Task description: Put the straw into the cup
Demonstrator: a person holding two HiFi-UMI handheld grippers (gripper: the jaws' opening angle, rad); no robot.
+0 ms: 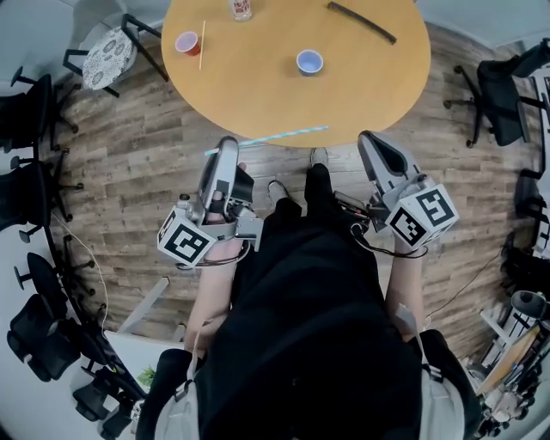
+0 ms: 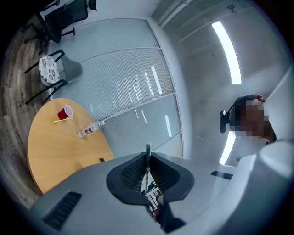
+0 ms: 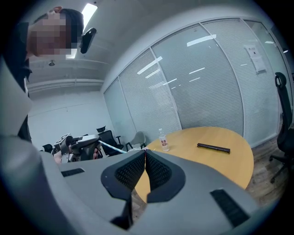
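A long light-blue straw (image 1: pixel 273 137) lies level over the near edge of the round wooden table (image 1: pixel 378 77), with my left gripper (image 1: pixel 227 144) shut on its left part. In the left gripper view the straw (image 2: pixel 148 160) stands pinched between the closed pads. A small blue cup (image 1: pixel 309 61) stands open-side up near the table's middle. A red cup (image 1: pixel 187 42) stands at the far left with a thin stick (image 1: pixel 203 45) beside it. My right gripper (image 1: pixel 371 139) hangs at the table's near edge, shut and holding nothing; its pads (image 3: pixel 145 158) meet.
A water bottle (image 1: pixel 241 9) and a long black bar (image 1: pixel 361 21) lie at the table's far side. Black office chairs (image 1: pixel 503 94) stand around on the wooden floor, and a patterned chair (image 1: pixel 107 56) at the left. A person's dark clothing fills the lower middle.
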